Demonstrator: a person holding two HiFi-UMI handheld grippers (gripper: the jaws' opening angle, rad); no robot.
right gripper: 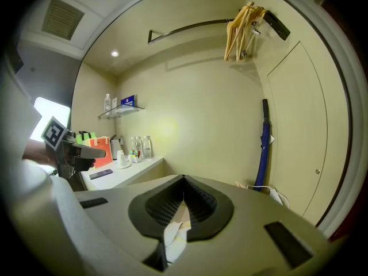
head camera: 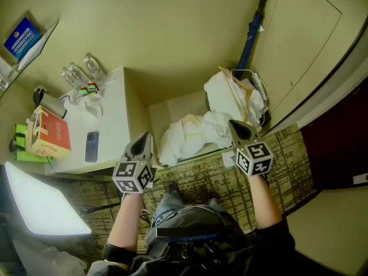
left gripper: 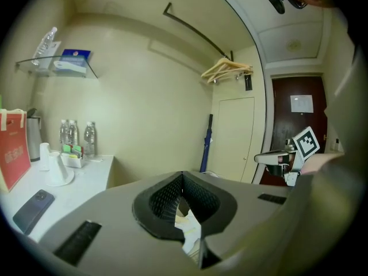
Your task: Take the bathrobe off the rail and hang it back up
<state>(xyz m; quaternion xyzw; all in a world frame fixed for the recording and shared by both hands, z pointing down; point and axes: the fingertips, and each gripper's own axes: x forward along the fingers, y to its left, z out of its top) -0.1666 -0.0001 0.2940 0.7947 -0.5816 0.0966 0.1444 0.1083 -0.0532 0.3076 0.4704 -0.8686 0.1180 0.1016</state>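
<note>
Left gripper: jaws closed tip to tip, nothing in them. Right gripper: same, closed and empty. You're holding both just above the bathrobe, not touching it. White cloth shows below the jaw tips in both gripper views.

The bathrobe is off the rail. It lies as a crumpled white heap on the low ledge against the wall, its front edge at the carpet. What looks like a wooden hanger sticks out of the right-hand lump, just beyond your right gripper.

Handling, my read:
- **Feel:** soft thick cloth with no stiffness, bulky and fairly heavy for these jaws. It'll sag and drag, and a thin pinch will slip.
- **Grip:** open wide and bite a thick fold.
- **Where:** collar or shoulder seam is best. I can't pick the collar out of the heap from here. If the hanger really is inside the robe, take its neck with one gripper and a shoulder with the other.
- **Avoid:** a sleeve or the hem, you'd only lift a tail.

Further off, an umbrella leans in the corner just behind the heap, so keep clear of it. The rail runs high overhead along the wall, with spare hangers bunched at one end.
</note>
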